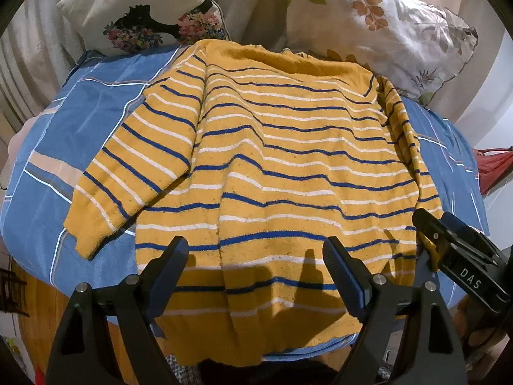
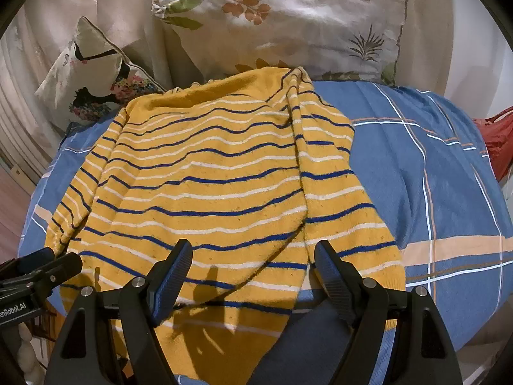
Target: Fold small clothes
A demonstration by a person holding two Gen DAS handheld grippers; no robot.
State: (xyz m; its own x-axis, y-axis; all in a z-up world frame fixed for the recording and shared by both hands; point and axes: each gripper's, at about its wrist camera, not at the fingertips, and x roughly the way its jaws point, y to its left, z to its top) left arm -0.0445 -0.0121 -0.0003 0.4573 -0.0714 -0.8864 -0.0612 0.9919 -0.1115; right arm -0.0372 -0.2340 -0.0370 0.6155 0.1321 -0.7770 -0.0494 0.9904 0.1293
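Observation:
A yellow sweater [image 1: 272, 166] with blue and white stripes lies spread flat on a blue checked bedcover [image 1: 80, 122], collar far, hem near. Its left sleeve [image 1: 128, 173] lies angled beside the body. My left gripper [image 1: 256, 256] is open and empty above the hem. In the right wrist view the sweater [image 2: 208, 186] fills the middle, its right sleeve [image 2: 346, 211] lying along the body. My right gripper [image 2: 253, 260] is open and empty above the hem near that sleeve. It also shows in the left wrist view [image 1: 429, 227] at the right hem. The left gripper [image 2: 48, 263] shows at the left edge.
Two floral pillows [image 1: 154, 9] [image 1: 384, 22] lean against a curtain behind the sweater. A red object [image 2: 500, 141] sits at the right edge of the bed. Wooden floor [image 1: 41, 314] shows below the near left bed edge.

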